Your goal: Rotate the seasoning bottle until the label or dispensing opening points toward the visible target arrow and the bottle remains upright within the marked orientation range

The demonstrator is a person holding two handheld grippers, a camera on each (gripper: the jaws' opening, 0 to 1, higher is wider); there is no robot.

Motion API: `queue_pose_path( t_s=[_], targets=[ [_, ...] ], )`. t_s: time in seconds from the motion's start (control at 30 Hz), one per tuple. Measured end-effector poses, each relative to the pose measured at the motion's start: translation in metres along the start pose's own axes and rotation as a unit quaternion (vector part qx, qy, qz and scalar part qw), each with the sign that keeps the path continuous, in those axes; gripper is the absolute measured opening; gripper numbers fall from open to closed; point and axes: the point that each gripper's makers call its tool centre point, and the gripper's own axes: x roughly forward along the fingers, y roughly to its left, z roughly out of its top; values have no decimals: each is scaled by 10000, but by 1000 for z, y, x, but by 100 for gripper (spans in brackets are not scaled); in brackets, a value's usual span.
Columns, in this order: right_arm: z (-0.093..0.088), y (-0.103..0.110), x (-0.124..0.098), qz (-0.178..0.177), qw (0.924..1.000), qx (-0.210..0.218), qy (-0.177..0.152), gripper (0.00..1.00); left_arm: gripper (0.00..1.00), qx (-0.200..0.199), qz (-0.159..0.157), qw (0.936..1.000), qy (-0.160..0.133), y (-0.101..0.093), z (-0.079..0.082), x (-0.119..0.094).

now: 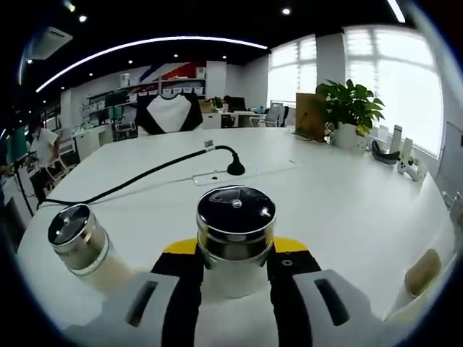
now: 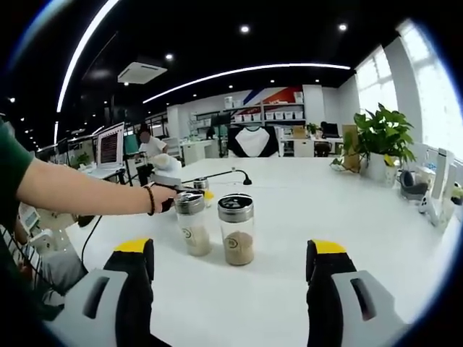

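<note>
- Left tongs (image 1: 235,278): clenched around a seasoning bottle (image 1: 235,238), upright on the white bench (image 1: 347,202).
- Second bottle (image 1: 79,242): just left of it, on the bench.
- Right tongs (image 2: 230,289): released, jaws wide apart, holding nothing, near side of both bottles.
- Black cable (image 1: 145,177): lies across the far bench.

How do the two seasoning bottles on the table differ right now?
The left bottle sits between the left gripper's jaws and holds pale seasoning; the right bottle stands free, holding browner seasoning. Both are upright, clear, with shiny metal caps.
</note>
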Motion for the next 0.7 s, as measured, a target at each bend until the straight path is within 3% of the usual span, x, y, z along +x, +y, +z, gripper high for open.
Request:
queue_pose_path(
  t_s=[0.13, 0.3, 0.47, 0.57, 0.7],
  targets=[
    [0, -3, -2, -19, 10000, 27, 1, 88, 36, 235, 42, 9997, -51, -2, 1, -2],
    [0, -4, -3, -48, 10000, 28, -5, 87, 36, -71, 90, 9998, -152, 8, 0, -1],
    [-1, -4, -3, -44, 10000, 15, 10, 87, 36, 236, 82, 9994, -242, 2, -1, -9],
    [1, -3, -1, -34, 10000, 14, -19, 87, 35, -36, 50, 9997, -221, 5, -2, -7],
    [4, -4, -1, -59, 9999, -109, -40, 87, 35, 20, 17, 9996, -271, 3, -3, -13]
  ],
)
